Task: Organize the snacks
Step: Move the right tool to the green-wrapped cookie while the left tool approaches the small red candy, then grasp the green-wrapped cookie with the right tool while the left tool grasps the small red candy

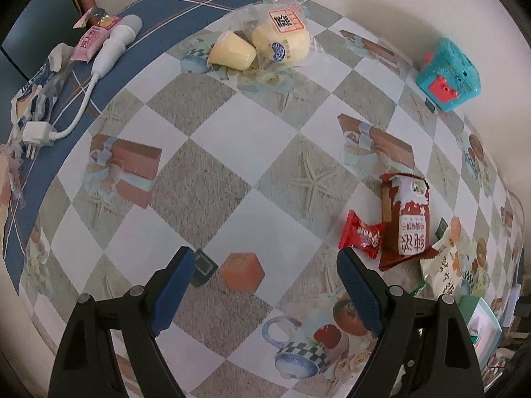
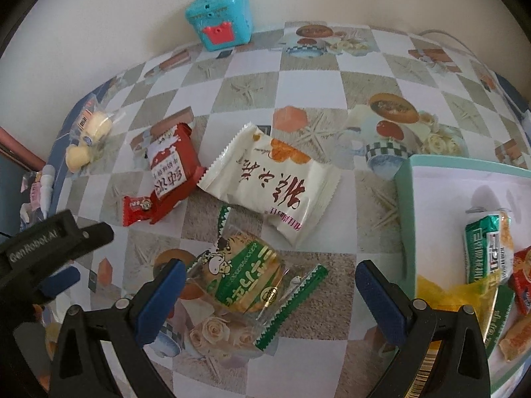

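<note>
Both views are lit evenly by soft, diffuse light, and no single source can be made out. Colours are rendered slightly washed and cool. A soft shadow is cast on the wall beside the teal box. Faint glare is seen on the clear wrapper of the yellow buns and on the cream packet. Straight lines of the checked tablecloth are bent strongly toward the edges, and the corners are darkened to black. Fine detail is softened by mild blur and compression.
</note>
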### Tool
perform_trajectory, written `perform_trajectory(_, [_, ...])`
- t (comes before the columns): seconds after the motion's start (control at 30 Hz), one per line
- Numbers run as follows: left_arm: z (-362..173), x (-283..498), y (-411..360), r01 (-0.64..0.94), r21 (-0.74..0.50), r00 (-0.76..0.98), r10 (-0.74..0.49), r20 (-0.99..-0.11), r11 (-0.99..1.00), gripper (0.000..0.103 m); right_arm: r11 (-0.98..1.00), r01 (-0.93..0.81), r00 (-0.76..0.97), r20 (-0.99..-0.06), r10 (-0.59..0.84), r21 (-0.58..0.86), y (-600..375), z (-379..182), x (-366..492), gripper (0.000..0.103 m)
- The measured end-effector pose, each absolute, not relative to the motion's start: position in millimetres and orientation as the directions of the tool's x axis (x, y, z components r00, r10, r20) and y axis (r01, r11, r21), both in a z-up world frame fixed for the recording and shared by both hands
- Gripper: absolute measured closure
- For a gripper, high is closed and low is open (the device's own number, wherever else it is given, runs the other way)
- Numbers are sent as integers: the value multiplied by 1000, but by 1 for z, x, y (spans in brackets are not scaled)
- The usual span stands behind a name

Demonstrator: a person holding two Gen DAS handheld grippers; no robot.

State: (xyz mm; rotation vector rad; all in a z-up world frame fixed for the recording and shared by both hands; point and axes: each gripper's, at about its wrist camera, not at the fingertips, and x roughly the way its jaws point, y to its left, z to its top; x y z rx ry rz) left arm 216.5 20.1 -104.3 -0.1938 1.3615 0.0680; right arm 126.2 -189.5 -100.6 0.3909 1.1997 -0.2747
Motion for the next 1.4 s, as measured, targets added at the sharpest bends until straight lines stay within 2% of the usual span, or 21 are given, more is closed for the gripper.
perform_trajectory(0.43, [-105, 240, -4, -103, -133, 263, -101, -959, 986, 15, 911, 389, 337, -942, 1, 140, -181, -113, 139, 1])
perform_trajectory(0.63, [-108, 247, -24, -42, -134, 279, -117, -953, 990, 15, 906, 398, 345, -938, -1, 146, -185, -112, 140, 9])
perform_trajectory(0.67, [-110, 248, -28, -29, -130, 279, -116, -953, 991, 15, 906, 402, 343, -939, -13, 134, -186, -112, 140, 13])
perform_trajectory(1.03, [-131, 253, -52, 14, -82, 255, -83, -963, 997, 20, 902, 409, 348, -937, -14, 139, -191, -109, 136, 15])
perform_trajectory(1.1, [-129, 250, -56, 26, -62, 257, -67, -964, 998, 30, 903, 408, 348, -937, -15, 137, -191, -109, 135, 15])
perform_trajectory(1.2, [-125, 244, -61, 41, -35, 262, -44, -964, 999, 56, 902, 410, 347, -938, -16, 137, -191, -108, 134, 15])
perform_trajectory(1.27, [-125, 243, -65, 53, -29, 261, -42, -964, 998, 66, 900, 414, 346, -938, -16, 137, -191, -108, 133, 16])
perform_trajectory(1.4, [-124, 239, -71, 63, -31, 256, -47, -965, 998, 72, 897, 419, 347, -938, -17, 138, -191, -107, 132, 23])
